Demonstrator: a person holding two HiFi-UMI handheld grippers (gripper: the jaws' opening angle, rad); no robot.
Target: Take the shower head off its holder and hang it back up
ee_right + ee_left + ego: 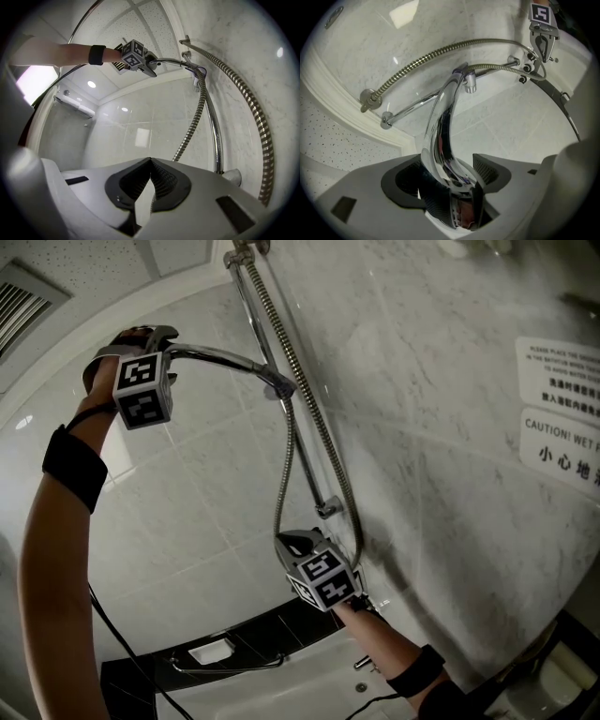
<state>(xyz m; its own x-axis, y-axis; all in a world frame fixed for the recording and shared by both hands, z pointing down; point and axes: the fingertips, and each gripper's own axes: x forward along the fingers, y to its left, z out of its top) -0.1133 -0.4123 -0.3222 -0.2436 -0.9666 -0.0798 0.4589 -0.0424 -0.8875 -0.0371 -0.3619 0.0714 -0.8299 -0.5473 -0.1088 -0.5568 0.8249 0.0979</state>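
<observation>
The chrome shower head (216,356) arcs from my left gripper (155,336) to the holder (279,384) on the vertical rail (302,442). My left gripper is raised high and shut on the head's curved handle (443,126), which runs out between its pads to the holder (468,79). Whether the handle's end is seated in the holder I cannot tell. The braided hose (323,427) loops down along the rail. My right gripper (298,544) is low by the rail's foot, shut (149,164), with nothing in it. The hose (194,122) hangs just beyond its tips.
A marble wall on the right carries two printed notices (560,371). Below are the white bathtub (309,690), its tap (361,663) and a dark ledge with a soap dish (212,651). A ceiling vent (21,302) is at upper left. A cable (122,643) trails from the left arm.
</observation>
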